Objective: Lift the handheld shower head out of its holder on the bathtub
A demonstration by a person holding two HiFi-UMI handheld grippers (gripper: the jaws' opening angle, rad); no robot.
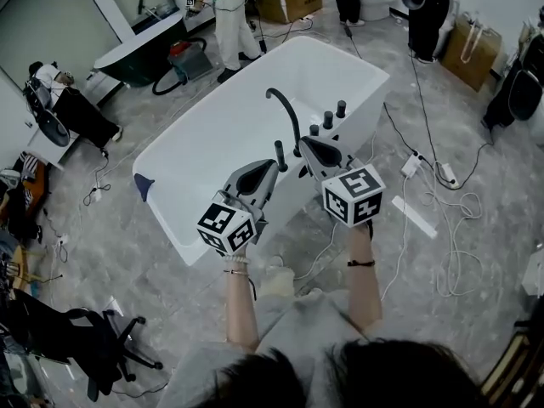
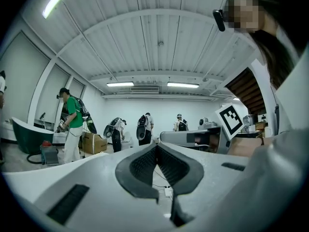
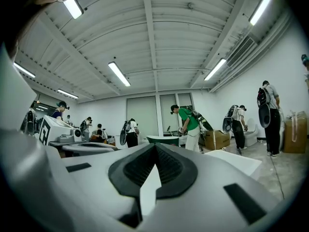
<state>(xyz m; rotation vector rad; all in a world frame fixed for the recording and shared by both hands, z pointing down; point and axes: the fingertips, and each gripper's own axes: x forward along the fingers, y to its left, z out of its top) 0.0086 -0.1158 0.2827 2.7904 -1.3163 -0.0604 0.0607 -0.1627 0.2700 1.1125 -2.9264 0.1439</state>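
Both grippers were out over the near rim of the white tub (image 1: 212, 134), which sat slantwise on the grey floor. The shower head (image 1: 280, 154) stood upright on that rim as a slim black stick. It was just left of the curved black spout (image 1: 286, 109), with the black knobs (image 1: 327, 119) further along, and nobody had hold of it.

The left gripper (image 1: 274, 167) pointed level, its tip just beside the shower head. From the head view I couldn't tell whether it was touching. In its own view the ribbed pads (image 2: 142, 166) met at the tip, pinched together with nothing between them, and the right gripper's marker cube (image 2: 231, 120) showed off to the side.

The right gripper (image 1: 304, 146) hung level by the foot of the spout. Its pads (image 3: 140, 166) were pressed together too, and it was holding nothing.

Around them, white cables (image 1: 450, 228) trailed over the floor from a power strip (image 1: 410, 165). A dark green tub (image 1: 140, 58) stood well back, and a person in a green top (image 1: 228, 15) was bent over near it. Cardboard boxes (image 1: 289, 0) sat by the far wall.
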